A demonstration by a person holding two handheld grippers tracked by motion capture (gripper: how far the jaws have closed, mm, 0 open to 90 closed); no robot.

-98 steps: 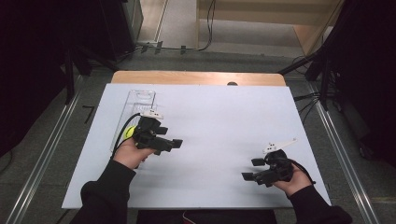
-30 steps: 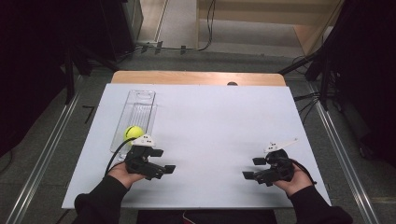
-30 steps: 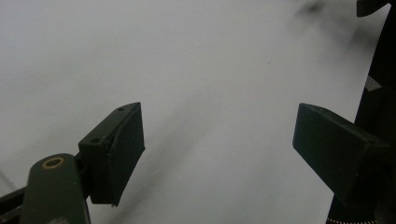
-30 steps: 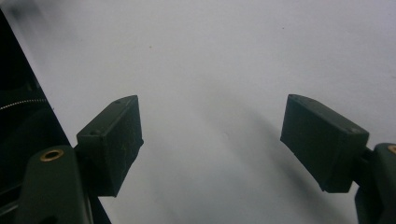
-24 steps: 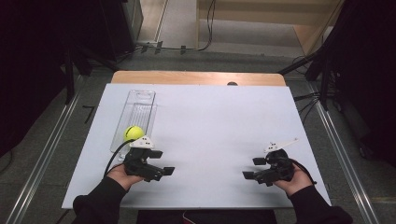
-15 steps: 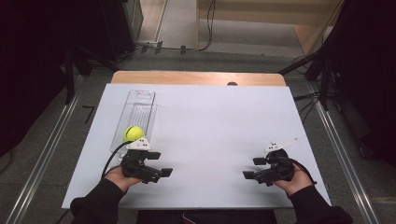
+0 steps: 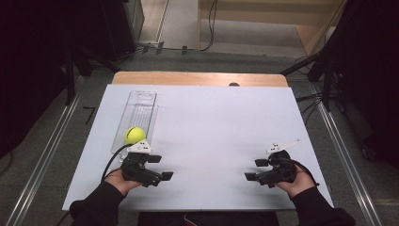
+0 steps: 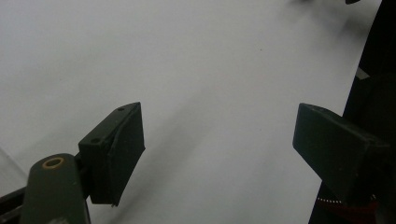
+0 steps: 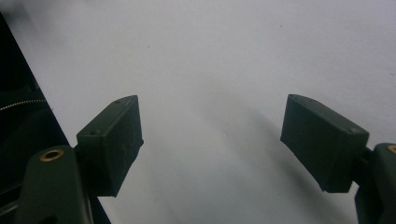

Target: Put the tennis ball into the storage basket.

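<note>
A yellow tennis ball (image 7: 134, 135) rests in a clear plastic tray (image 7: 139, 106) on the left of the white table (image 7: 216, 127). My left gripper (image 7: 161, 167) lies near the front edge, just in front of the ball and apart from it. Its jaws stand open over bare table, as the left gripper view (image 8: 217, 149) shows. My right gripper (image 7: 254, 170) rests at the front right, jaws open with nothing between them in the right gripper view (image 9: 212, 142).
A wooden board (image 7: 197, 78) edges the table's far side. Metal rails (image 7: 42, 160) run along the floor on both sides, with cables (image 7: 310, 101) at the right. The table's front edge lies close under both hands.
My left gripper has drawn back from the tray toward the front edge, leaving the ball in the tray. The right gripper has not moved.
</note>
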